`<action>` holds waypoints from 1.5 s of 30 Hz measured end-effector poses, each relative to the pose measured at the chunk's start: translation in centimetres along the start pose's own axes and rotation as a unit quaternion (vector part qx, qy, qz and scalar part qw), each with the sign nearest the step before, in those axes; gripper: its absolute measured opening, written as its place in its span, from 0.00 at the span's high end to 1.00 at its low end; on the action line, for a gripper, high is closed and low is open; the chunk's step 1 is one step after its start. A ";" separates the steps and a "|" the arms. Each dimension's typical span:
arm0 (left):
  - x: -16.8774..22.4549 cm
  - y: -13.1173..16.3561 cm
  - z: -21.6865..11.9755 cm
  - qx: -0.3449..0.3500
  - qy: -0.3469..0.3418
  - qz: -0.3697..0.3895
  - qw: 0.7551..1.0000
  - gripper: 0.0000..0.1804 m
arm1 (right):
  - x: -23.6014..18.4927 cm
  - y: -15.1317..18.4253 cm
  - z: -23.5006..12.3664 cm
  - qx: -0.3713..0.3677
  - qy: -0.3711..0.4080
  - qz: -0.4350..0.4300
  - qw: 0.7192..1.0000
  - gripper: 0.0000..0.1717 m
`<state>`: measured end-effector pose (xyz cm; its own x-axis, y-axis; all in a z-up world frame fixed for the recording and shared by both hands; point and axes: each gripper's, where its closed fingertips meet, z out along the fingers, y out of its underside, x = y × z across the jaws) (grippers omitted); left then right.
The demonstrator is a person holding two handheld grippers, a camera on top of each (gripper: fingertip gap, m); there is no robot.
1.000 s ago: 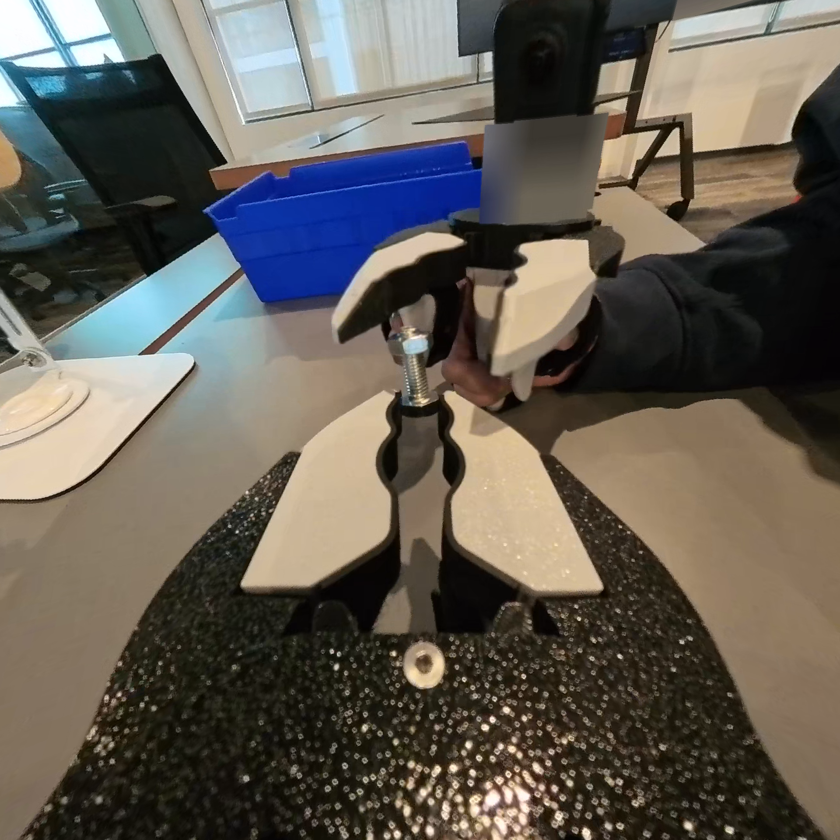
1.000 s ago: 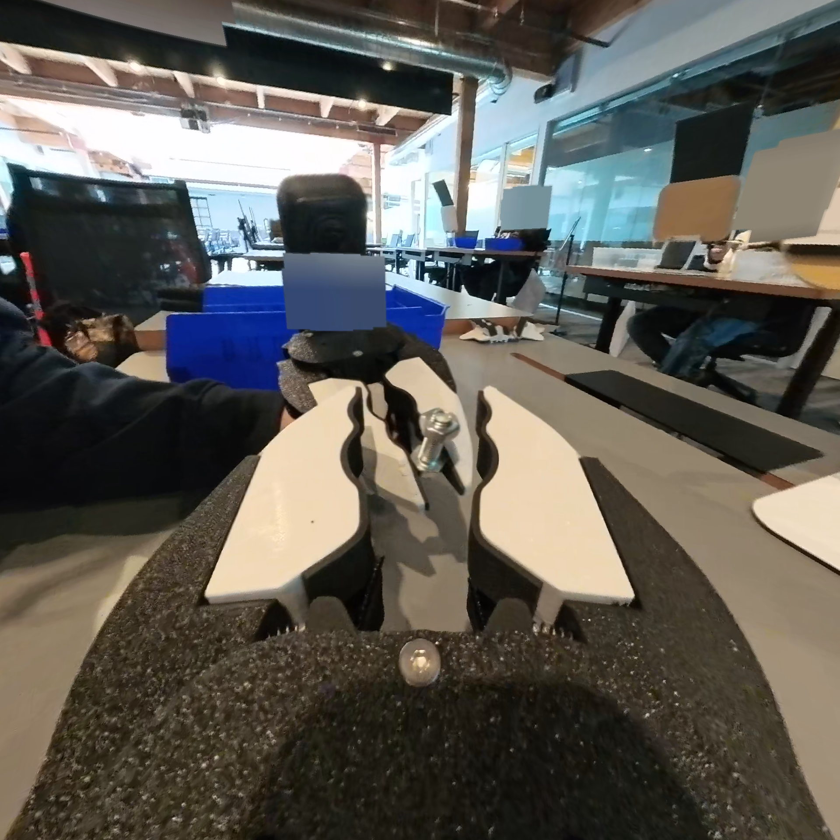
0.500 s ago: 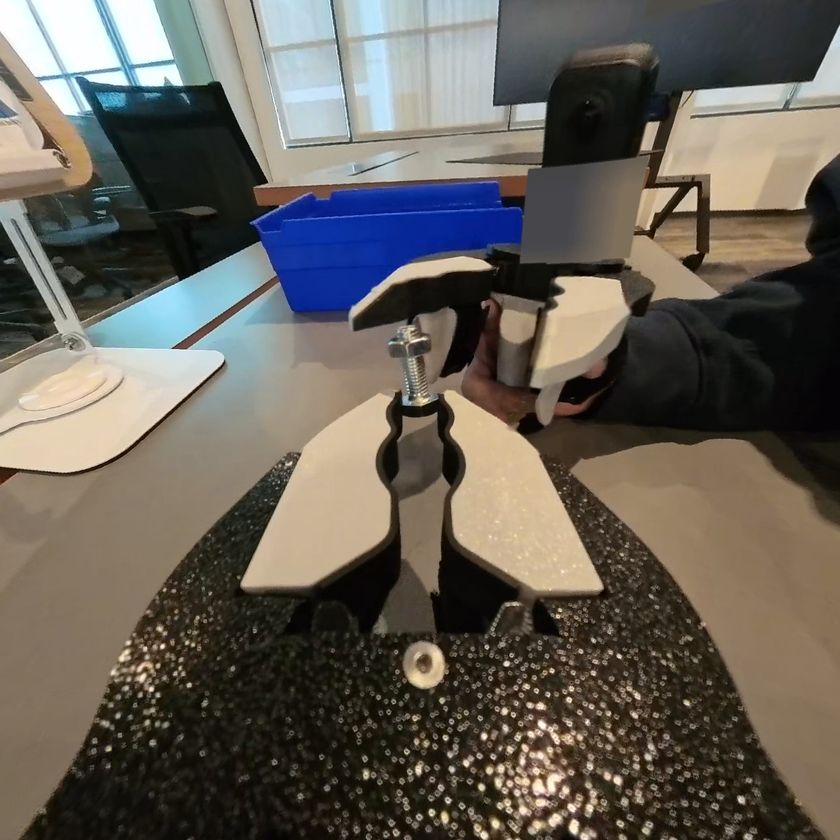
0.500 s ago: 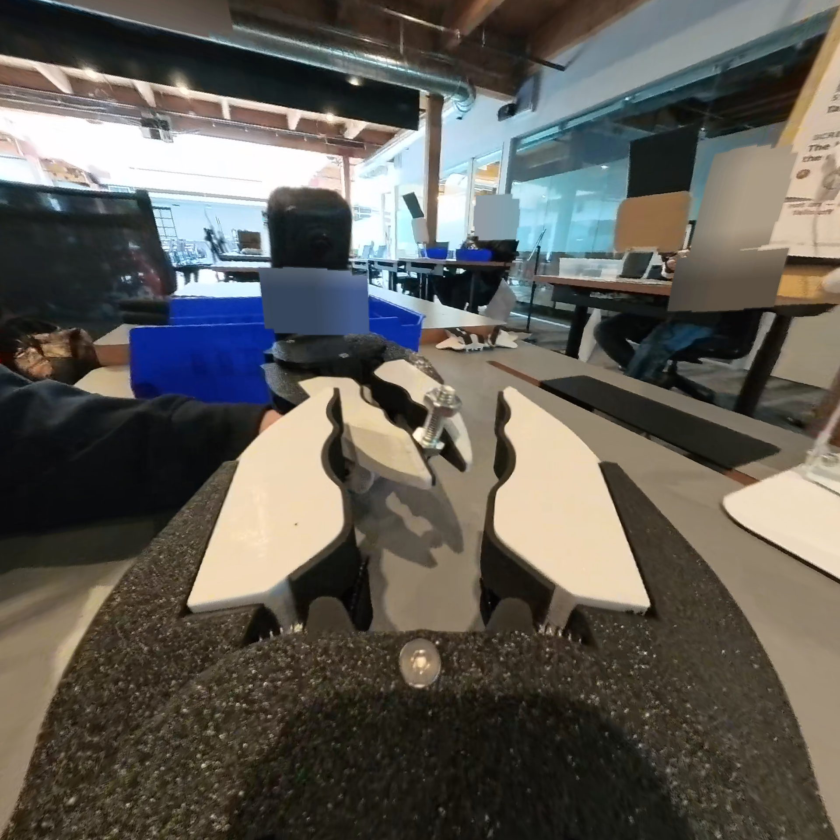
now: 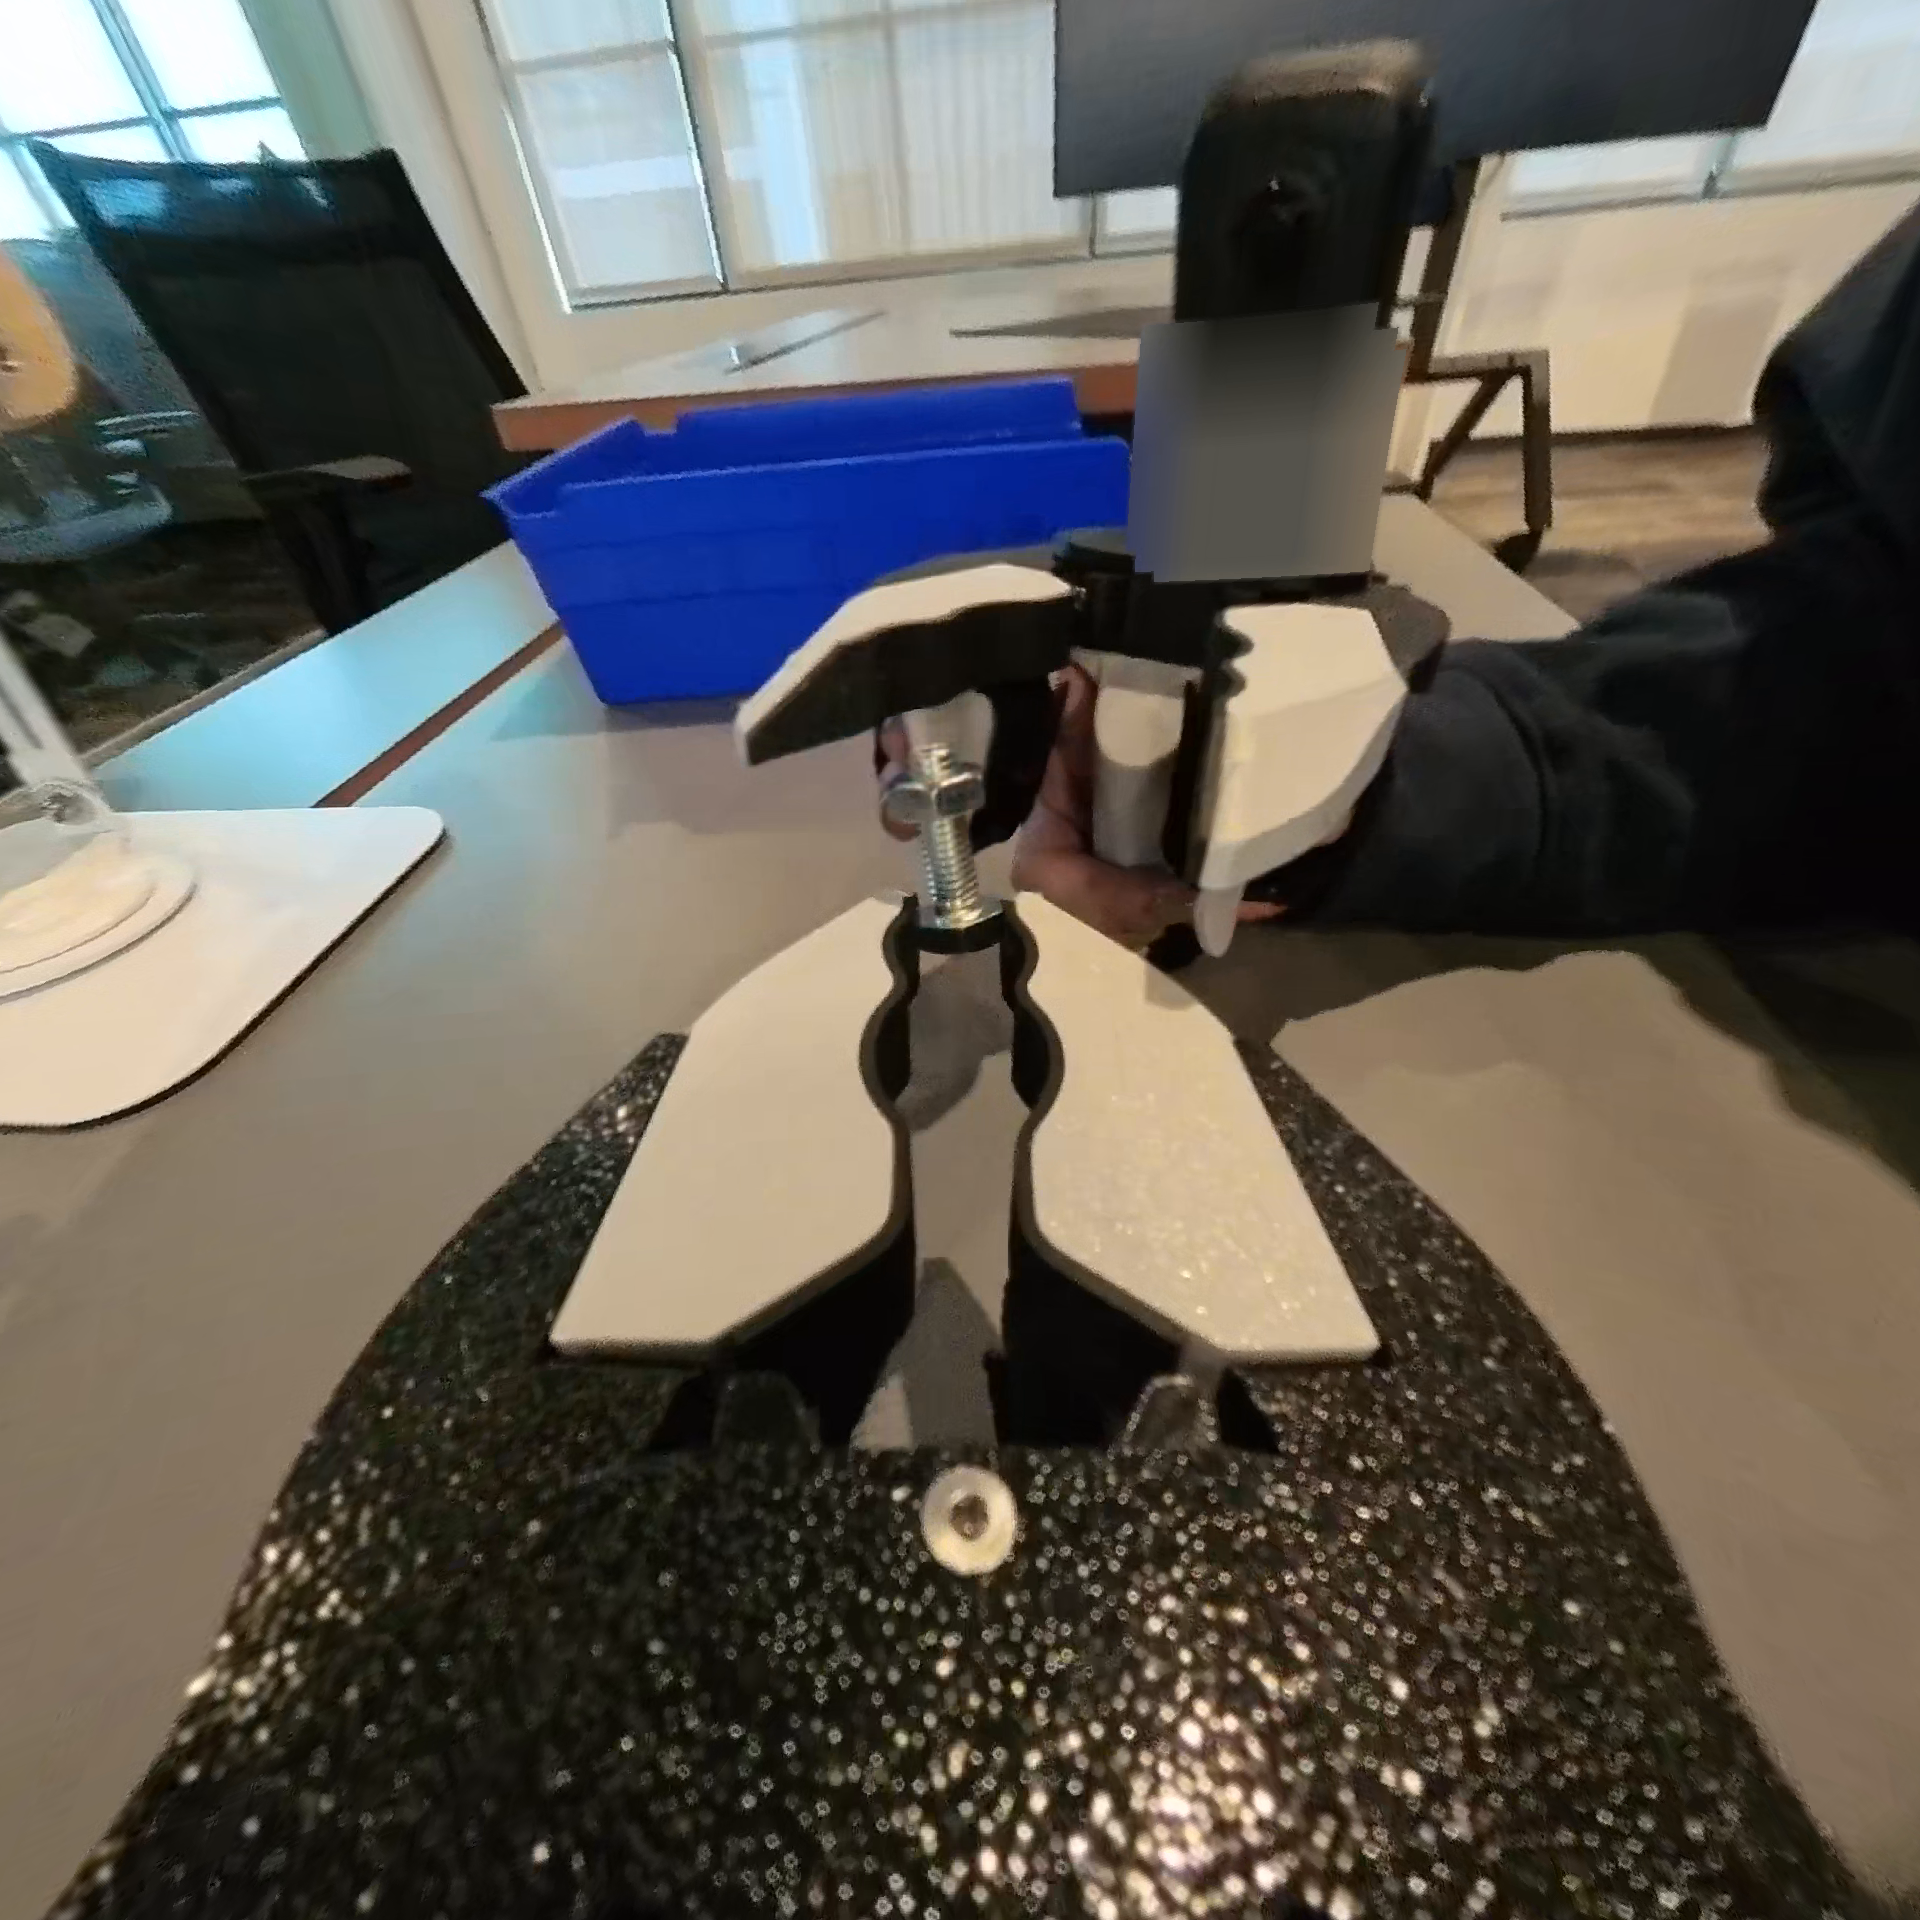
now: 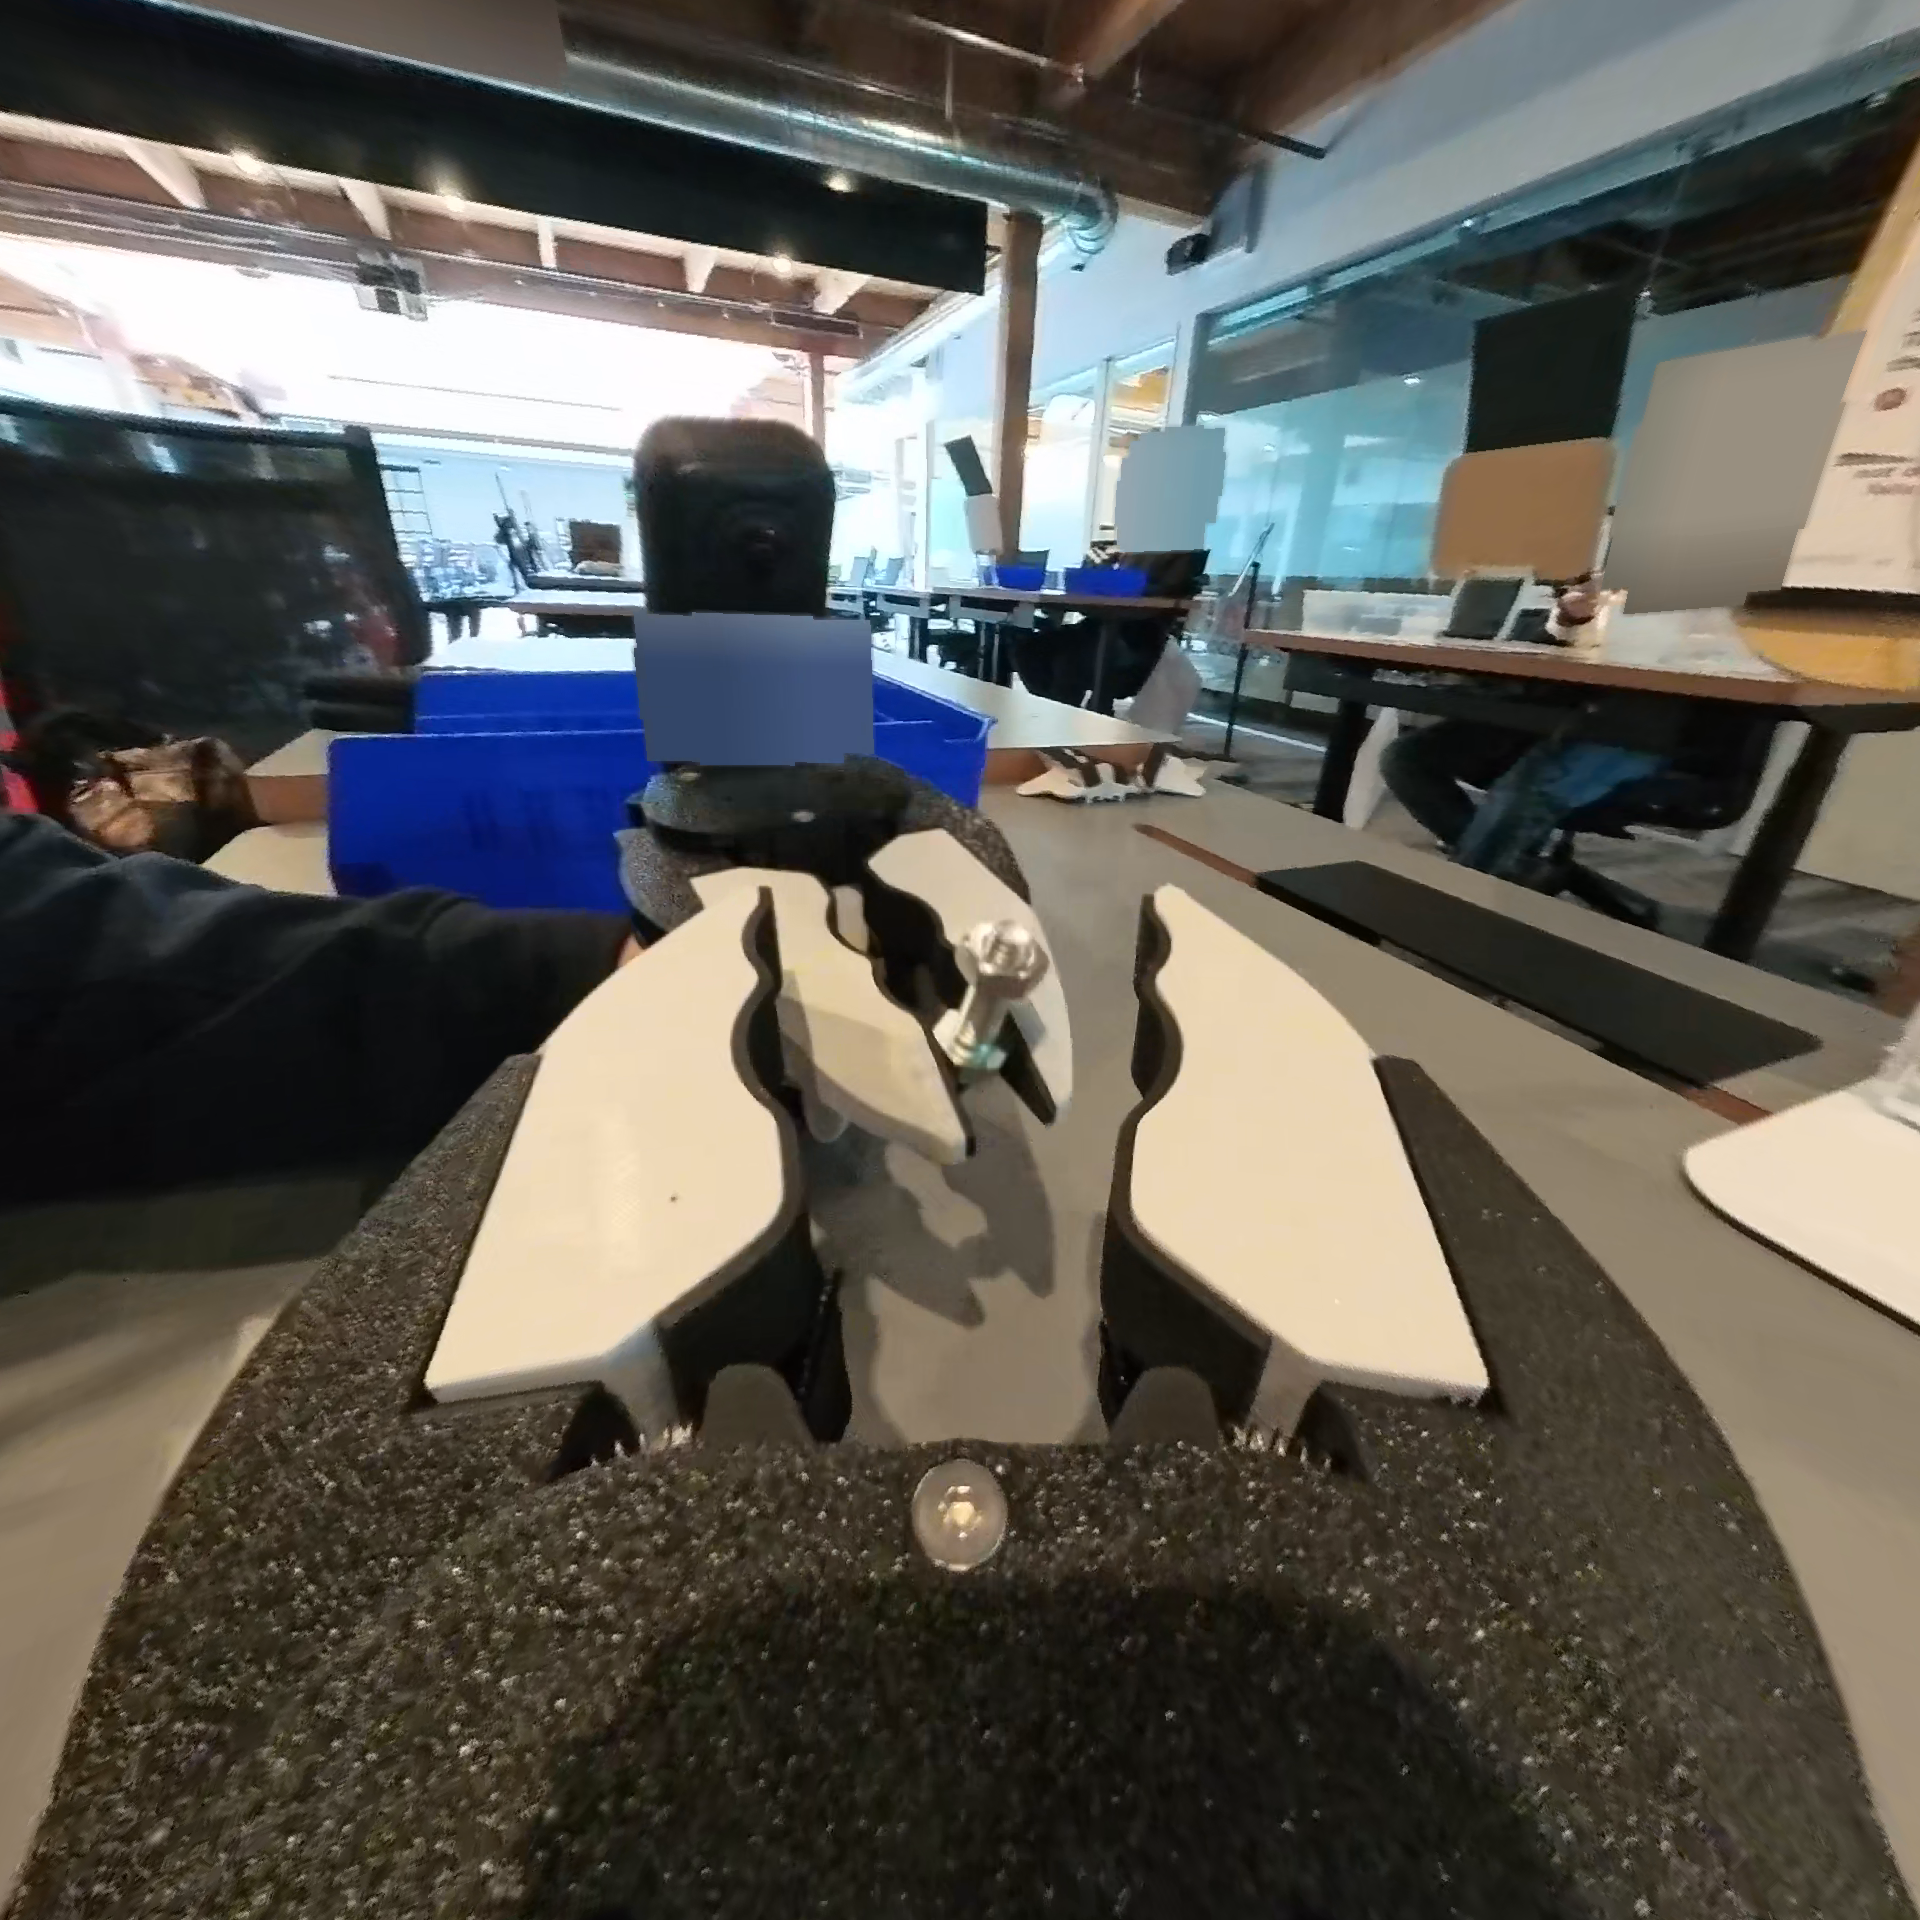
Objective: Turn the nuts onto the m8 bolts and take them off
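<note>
Bolt [image 5: 940,847]: stands upright, threads up, its head pinched at the tips of the left gripper [image 5: 954,935] jaws, above the grey table [image 5: 520,987].
Nut [image 5: 932,805]: sits high on the bolt's thread, short of its tip.
Left jaws: nearly together, pressed on the bolt head.
Right gripper [image 6: 956,935]: jaws spread wide, around the nut (one finger over it) but apart from it.
Background: blue bin [image 5: 831,561] beyond.
</note>
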<state>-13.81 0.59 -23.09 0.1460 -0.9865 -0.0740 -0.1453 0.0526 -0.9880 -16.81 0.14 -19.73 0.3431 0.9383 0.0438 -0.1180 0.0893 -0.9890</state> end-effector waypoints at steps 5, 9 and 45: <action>1.2 0.2 0.3 -0.011 0.036 0.009 0.999 0.92 | -1.0 0.2 0.4 -0.006 -0.029 0.008 1.000 0.62; 1.6 0.2 0.3 -0.010 0.052 0.006 0.999 0.92 | -1.7 0.3 0.5 -0.011 -0.054 0.018 0.998 0.63; 0.6 0.0 0.4 -0.002 0.021 -0.026 0.999 0.92 | 0.6 0.8 -0.3 -0.034 -0.013 0.066 0.997 0.92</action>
<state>-13.34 0.01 -23.16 0.1127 -0.9935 -0.0175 -0.1428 0.0013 -0.9898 -16.40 0.71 -20.49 0.3036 0.9490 -0.0855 -0.0970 -0.0585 -0.9936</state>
